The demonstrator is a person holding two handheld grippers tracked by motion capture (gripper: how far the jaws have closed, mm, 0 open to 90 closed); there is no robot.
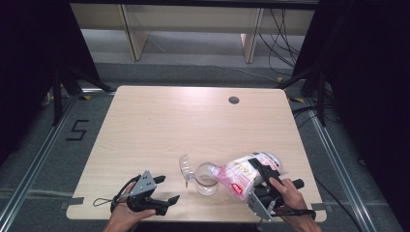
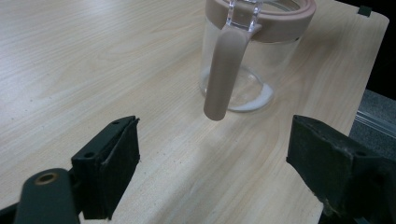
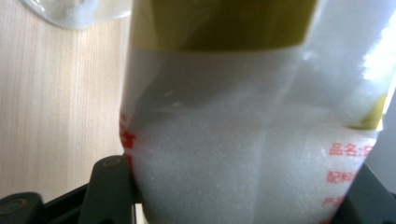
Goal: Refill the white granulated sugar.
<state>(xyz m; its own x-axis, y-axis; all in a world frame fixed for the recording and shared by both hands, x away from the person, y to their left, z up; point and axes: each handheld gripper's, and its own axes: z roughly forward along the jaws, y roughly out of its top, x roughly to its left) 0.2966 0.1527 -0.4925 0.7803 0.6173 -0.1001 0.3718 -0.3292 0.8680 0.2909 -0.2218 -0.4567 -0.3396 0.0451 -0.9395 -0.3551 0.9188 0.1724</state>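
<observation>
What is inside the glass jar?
A thin layer of white powder lies on the bottom of the glass jar. The bag held by the right gripper tips toward its mouth and hides part of the opening.

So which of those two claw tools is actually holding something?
The right gripper, at the table's near right: its jaws clamp a plastic bag of white granules, tipped toward the glass jar. The left gripper has open jaws with nothing between them.

One glass jar (image 1: 207, 180) with one open lid (image 1: 184, 167), one bag of white granules (image 1: 244, 175), one bench (image 1: 159, 130), two grippers: left (image 1: 162, 189), right (image 1: 257, 170).
</observation>
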